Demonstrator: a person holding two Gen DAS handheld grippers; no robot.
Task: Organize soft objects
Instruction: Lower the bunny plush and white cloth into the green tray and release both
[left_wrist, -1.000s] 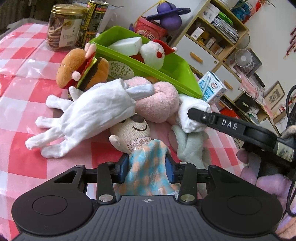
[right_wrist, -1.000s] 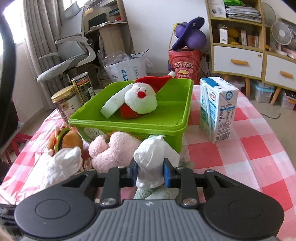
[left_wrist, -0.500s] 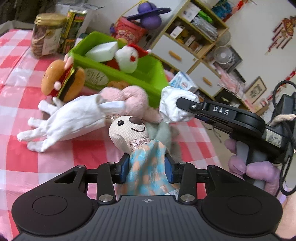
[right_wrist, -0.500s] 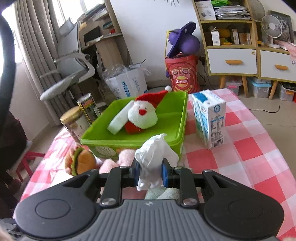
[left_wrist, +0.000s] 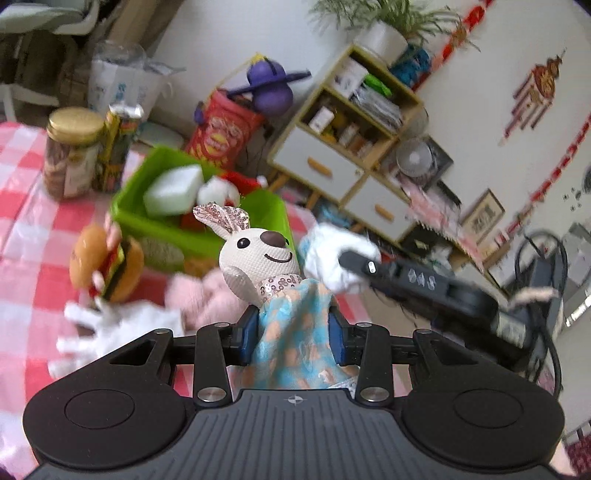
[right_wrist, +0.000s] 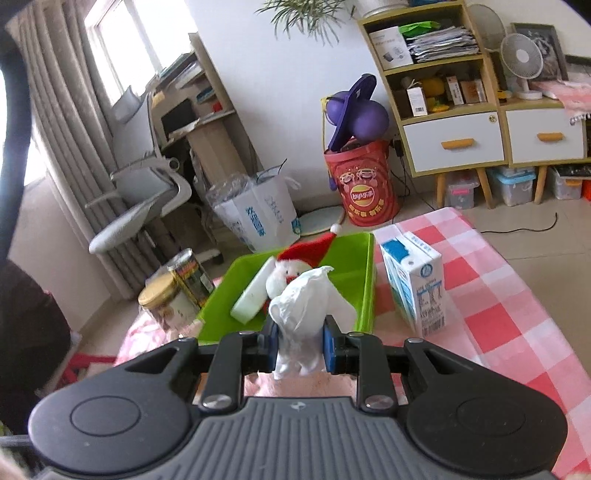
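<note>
In the left wrist view, before the green bin (left_wrist: 269, 214): left gripper (left_wrist: 291, 332) clamped on a rabbit plush (left_wrist: 258, 254) by its blue dress, raised clear of the table. Already binned: Santa plush (left_wrist: 218, 192), white sponge block (left_wrist: 173, 190). Left outside, near the bin's front wall: hamburger plush (left_wrist: 107, 264), white glove (left_wrist: 122, 325), pink plush (left_wrist: 207, 295).

In the right wrist view, facing the same bin (right_wrist: 365, 280): right gripper (right_wrist: 300, 347) pinched narrow on a white crumpled cloth (right_wrist: 306, 306), not yet released. Milk carton (right_wrist: 413, 280) just beside the bin. Roughly two in, five to go.
</note>
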